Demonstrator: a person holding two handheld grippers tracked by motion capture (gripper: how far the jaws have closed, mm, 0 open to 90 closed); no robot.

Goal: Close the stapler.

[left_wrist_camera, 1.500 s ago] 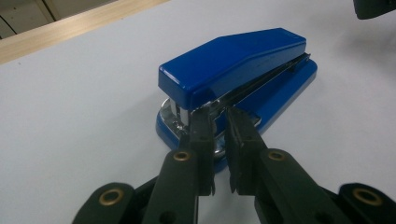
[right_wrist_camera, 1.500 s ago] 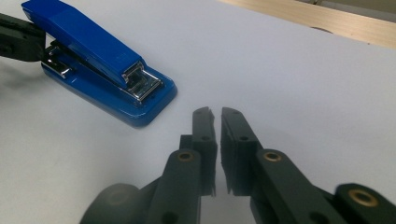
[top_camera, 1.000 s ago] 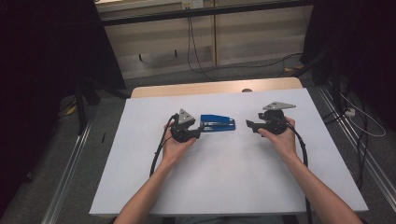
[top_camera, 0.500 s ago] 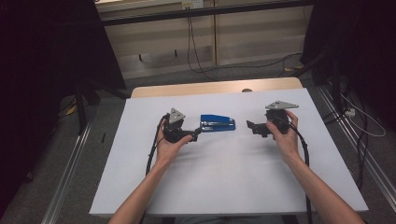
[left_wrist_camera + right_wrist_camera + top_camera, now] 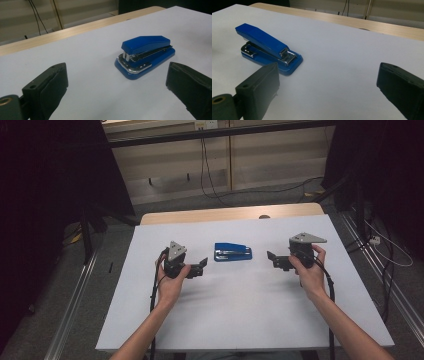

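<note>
While lying lengthwise between both wide-open, empty grippers, blue stapler near table's far edge, closer to left gripper than right gripper

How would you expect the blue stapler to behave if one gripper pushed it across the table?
The stapler looks rigid, with a flat base, so it would probably slide, not roll or tip. Its glossy plastic top may slip between pads. The metal parts suggest it is fairly heavy for its size.
</note>
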